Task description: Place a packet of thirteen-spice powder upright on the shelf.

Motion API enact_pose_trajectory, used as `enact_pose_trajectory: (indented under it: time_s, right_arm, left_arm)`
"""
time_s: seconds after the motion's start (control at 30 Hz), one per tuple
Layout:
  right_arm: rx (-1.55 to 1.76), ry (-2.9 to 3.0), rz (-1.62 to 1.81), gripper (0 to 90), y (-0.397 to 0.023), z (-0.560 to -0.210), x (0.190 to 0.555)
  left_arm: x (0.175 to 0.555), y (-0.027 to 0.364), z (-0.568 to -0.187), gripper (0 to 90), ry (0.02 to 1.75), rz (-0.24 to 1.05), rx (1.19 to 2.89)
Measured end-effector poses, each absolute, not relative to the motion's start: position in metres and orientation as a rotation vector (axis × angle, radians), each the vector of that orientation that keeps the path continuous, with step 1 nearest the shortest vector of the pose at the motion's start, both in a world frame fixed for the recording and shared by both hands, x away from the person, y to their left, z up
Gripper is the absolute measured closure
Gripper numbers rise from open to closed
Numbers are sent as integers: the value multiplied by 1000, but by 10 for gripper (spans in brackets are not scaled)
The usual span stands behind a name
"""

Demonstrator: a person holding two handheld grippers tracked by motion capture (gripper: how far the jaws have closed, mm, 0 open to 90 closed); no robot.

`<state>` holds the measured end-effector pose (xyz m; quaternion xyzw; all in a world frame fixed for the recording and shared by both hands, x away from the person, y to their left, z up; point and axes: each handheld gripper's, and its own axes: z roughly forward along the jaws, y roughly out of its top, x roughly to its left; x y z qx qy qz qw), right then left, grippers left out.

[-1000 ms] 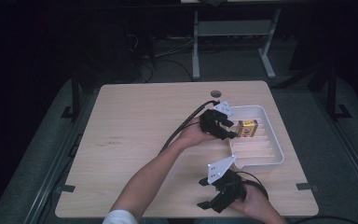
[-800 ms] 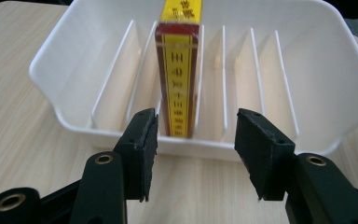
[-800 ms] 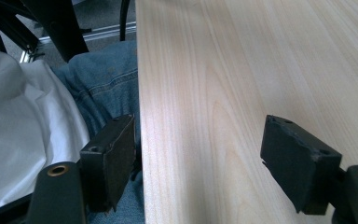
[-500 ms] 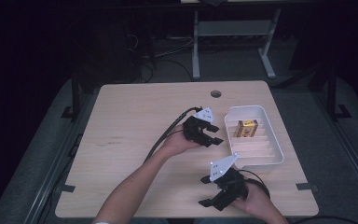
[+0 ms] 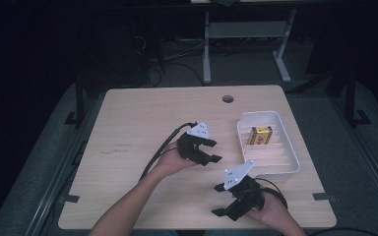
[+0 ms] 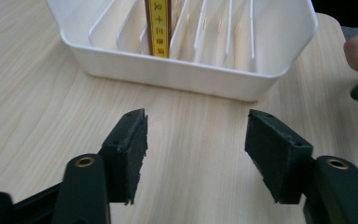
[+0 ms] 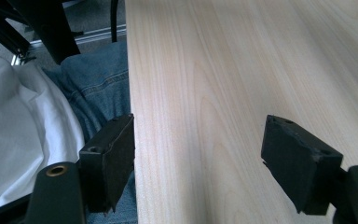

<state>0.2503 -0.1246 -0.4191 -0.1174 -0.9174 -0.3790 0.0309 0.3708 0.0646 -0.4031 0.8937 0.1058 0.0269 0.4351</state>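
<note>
white slotted tray (image 5: 292, 147) holds one yellow-brown box (image 5: 260, 135) standing upright.

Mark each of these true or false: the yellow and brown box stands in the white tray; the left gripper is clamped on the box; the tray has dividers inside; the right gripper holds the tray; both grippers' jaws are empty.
1. The yellow and brown box stands in the white tray. True.
2. The left gripper is clamped on the box. False: its jaws, which have just been opening, stand apart with only table between them, short of the tray.
3. The tray has dividers inside. True.
4. The right gripper holds the tray. False: it sits open at the table's near edge.
5. Both grippers' jaws are empty. True.
</note>
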Motion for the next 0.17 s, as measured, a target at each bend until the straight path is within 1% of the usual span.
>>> enact_pose_trajectory:
  time_s: [0.17]
  right_arm:
    - [-358,-2833,-1170,250,-125,-418,250]
  left_arm:
    - [359,77,-406,354,276,84,2225]
